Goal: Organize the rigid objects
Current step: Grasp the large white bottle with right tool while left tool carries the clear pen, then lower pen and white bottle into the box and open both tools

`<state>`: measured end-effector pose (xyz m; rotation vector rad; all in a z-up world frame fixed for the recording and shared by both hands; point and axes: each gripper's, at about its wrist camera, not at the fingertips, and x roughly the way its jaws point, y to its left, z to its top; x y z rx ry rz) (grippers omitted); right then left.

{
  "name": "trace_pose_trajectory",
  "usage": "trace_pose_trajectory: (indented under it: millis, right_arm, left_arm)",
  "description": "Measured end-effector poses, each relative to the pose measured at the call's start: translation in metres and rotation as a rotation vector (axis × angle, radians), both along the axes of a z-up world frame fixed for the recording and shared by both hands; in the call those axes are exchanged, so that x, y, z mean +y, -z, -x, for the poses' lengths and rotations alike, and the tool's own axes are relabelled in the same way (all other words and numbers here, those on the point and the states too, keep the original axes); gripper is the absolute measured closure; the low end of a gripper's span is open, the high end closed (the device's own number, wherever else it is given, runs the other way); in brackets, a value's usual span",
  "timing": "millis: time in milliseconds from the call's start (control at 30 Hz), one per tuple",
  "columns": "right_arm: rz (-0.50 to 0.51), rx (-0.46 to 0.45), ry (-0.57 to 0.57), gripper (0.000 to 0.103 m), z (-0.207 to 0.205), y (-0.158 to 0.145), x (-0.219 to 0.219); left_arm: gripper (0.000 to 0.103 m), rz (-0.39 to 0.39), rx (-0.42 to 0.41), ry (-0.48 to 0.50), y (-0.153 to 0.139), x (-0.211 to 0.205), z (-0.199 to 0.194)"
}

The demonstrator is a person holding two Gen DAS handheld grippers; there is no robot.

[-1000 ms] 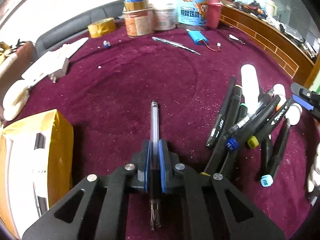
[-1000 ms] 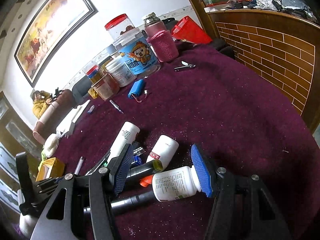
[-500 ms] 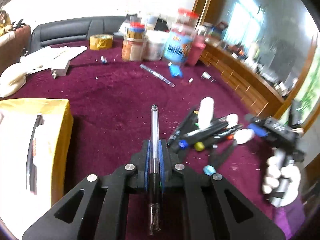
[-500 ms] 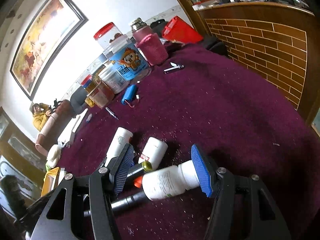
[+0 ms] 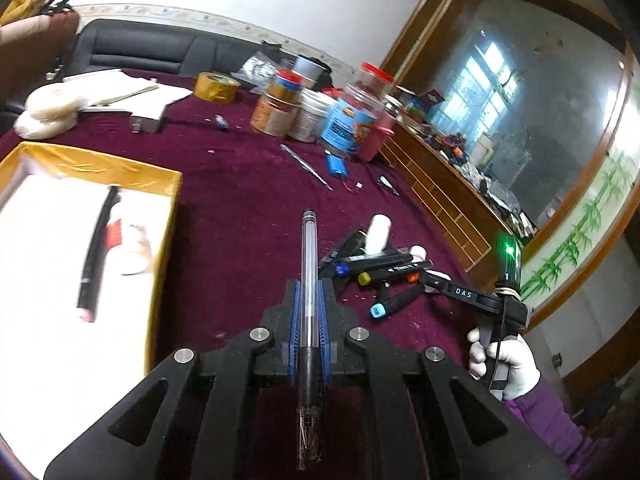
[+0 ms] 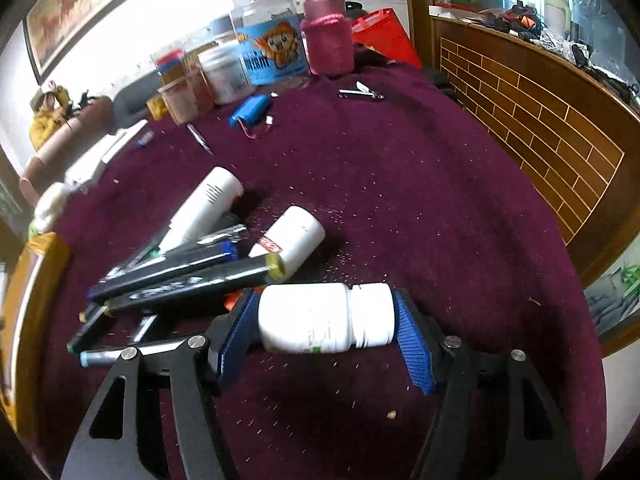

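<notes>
You had a clear plastic ballpoint pen pinched lengthwise in your left gripper, the blue pads clenched on its barrel about midway, the far end poking out over the dark red velvet tablecloth. That pen looked light and stiff, but smooth and thin, so I'd judge it could slide along the pads if you tilted it steeply; gripping near the middle kept it balanced. To the near left sat the open yellow-rimmed cardboard box, with one dark marker lying inside on the white floor, which looked like the place for the pen.

Your right gripper was spread wide, and a white plastic pill bottle lay sideways between its blue pads, base toward the left pad and cap toward the right. The pads looked to be touching both ends, grasping it end to end. It read as light, hard and slick, so an end-on hold could let it pivot or pop out; across the body would be safer. Just beyond it on the cloth lay the heap of black markers and two more white bottles.
</notes>
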<state>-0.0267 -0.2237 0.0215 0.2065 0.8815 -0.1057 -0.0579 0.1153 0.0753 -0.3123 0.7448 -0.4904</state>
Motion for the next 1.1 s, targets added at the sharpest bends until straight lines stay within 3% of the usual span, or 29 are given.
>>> trace_pose_trajectory:
  millis: [200,333,467,533,667,867,1100]
  right_arm:
    - [-0.015,-0.047,0.051,0.05,0.023,-0.022,-0.007]
    - [-0.016,-0.115,-0.014,0.05,0.034,-0.056,0.012]
    - [-0.012,-0.156,-0.202,0.05,0.037,-0.079,0.066]
    - [-0.02,-0.152,-0.296,0.05,0.031,-0.082,0.098]
    - [-0.027,-0.122,-0.491,0.05,0.018,-0.079,0.179]
    - [0.053,-0.114,-0.74,0.049,0.002,-0.067,0.299]
    - [0.179,-0.064,-0.888,0.049,-0.016,-0.039,0.384]
  left_arm:
    - [0.097,-0.009,-0.01,-0.08,-0.008,0.046,0.008]
    - [0.097,-0.07,0.009,-0.163,-0.008,0.088,0.002]
    - [0.097,-0.104,0.054,-0.237,-0.001,0.125,-0.012]
    - [0.097,-0.086,0.093,-0.258,0.007,0.143,-0.022]
    - [0.097,-0.073,0.171,-0.289,0.028,0.164,-0.048]
    - [0.097,-0.053,0.242,-0.284,0.052,0.174,-0.084]
    - [0.096,-0.003,0.29,-0.325,0.069,0.189,-0.101]
